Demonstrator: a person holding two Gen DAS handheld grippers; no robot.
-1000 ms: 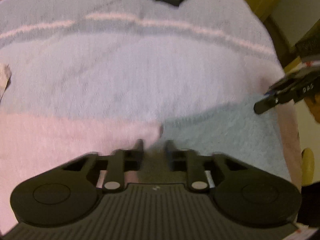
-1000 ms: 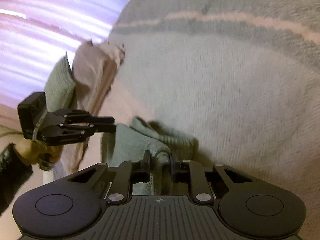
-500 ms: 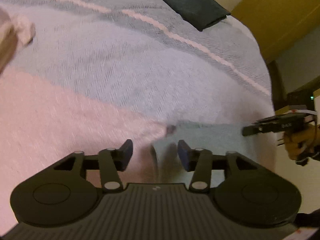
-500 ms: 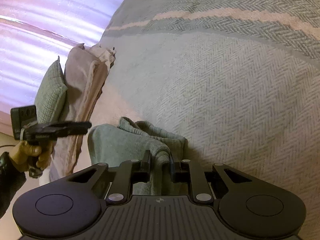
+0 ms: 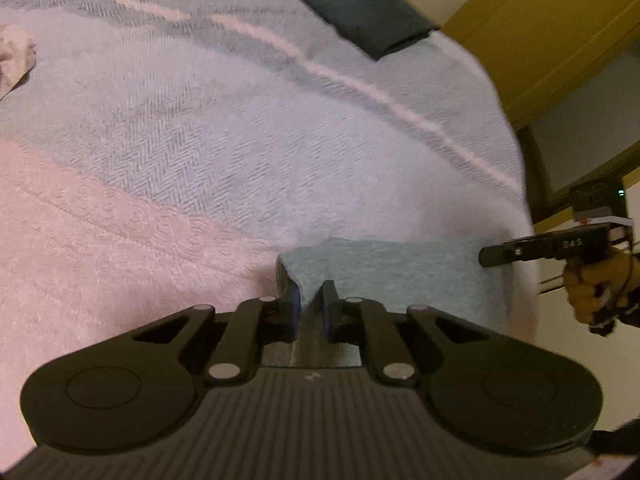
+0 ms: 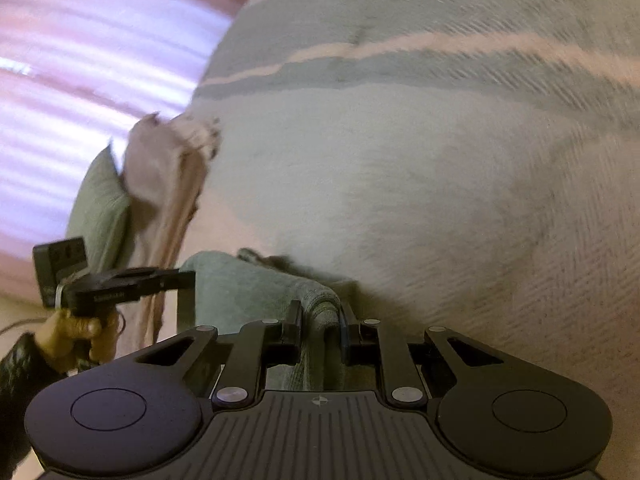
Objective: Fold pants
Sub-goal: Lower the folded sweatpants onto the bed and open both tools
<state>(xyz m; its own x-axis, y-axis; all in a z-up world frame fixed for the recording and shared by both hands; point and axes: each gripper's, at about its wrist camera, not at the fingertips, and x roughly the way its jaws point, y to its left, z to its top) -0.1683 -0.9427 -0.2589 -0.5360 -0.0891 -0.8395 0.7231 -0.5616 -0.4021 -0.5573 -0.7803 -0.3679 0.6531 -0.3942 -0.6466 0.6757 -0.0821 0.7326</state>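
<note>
left wrist: dark folded cloth (image 5: 356,8) lies beyond pants (image 5: 400,268).

Place: a bedroom in a home.
Bed: a wide bed (image 5: 248,128) fills both views, under a grey herringbone cover with a pale stripe (image 5: 360,88).
Blanket: a pink fleece blanket (image 5: 100,248) lies over the bed's near left part.
Cushion: a green cushion (image 6: 100,216) stands at the bed's left edge, a pink cloth (image 6: 168,172) bunched against it.
Curtain: a pink curtain (image 6: 80,80) hangs beyond the bed's left side.
Wardrobe: yellow-brown doors (image 5: 540,40) stand past the bed's far right corner.
Clothes: a dark folded garment (image 5: 360,12) lies on the bed's far end.
</note>
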